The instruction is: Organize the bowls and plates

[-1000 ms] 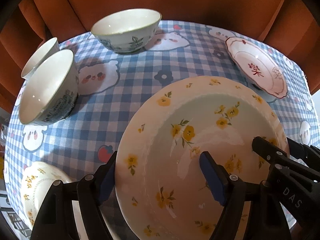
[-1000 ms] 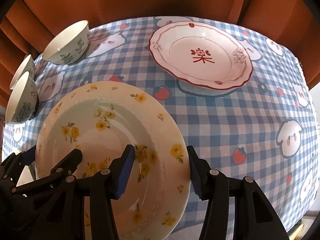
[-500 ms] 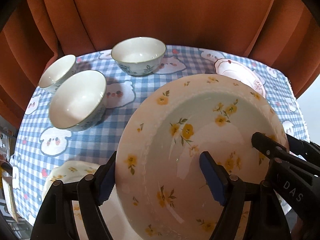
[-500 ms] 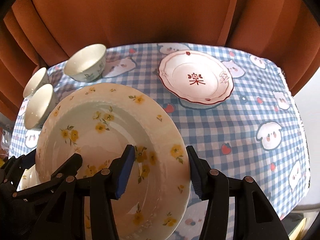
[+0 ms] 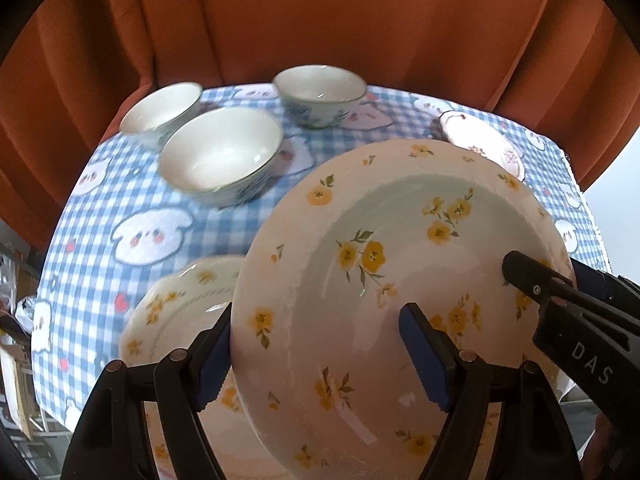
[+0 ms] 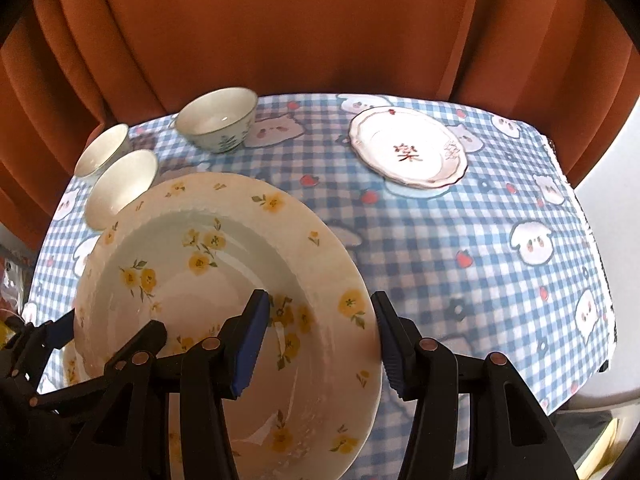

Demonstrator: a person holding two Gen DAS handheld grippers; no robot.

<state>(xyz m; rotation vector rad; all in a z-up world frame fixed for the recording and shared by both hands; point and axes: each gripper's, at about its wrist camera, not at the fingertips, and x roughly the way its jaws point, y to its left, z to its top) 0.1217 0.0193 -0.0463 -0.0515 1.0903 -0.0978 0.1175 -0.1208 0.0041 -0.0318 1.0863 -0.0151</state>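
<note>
Both grippers hold one large cream plate with yellow flowers (image 5: 384,280), also in the right wrist view (image 6: 208,280), lifted above the table. My left gripper (image 5: 320,360) is shut on its left rim. My right gripper (image 6: 320,344) is shut on its right rim and shows in the left wrist view (image 5: 560,304). A second yellow-flower plate (image 5: 180,308) lies on the table under the lifted plate, partly hidden. A white plate with red trim (image 6: 408,152) sits at the far right. Three white bowls (image 5: 220,152) (image 5: 160,106) (image 5: 320,92) stand at the far left.
The table wears a blue checked cloth with cartoon animals (image 6: 480,260). An orange curtain (image 6: 320,32) hangs close behind the table. The table's right edge (image 6: 600,280) drops off to a pale floor.
Both grippers have lifted the yellow-flower plate higher and pulled it back toward me and to the left. The second yellow-flower plate has come into view beneath it.
</note>
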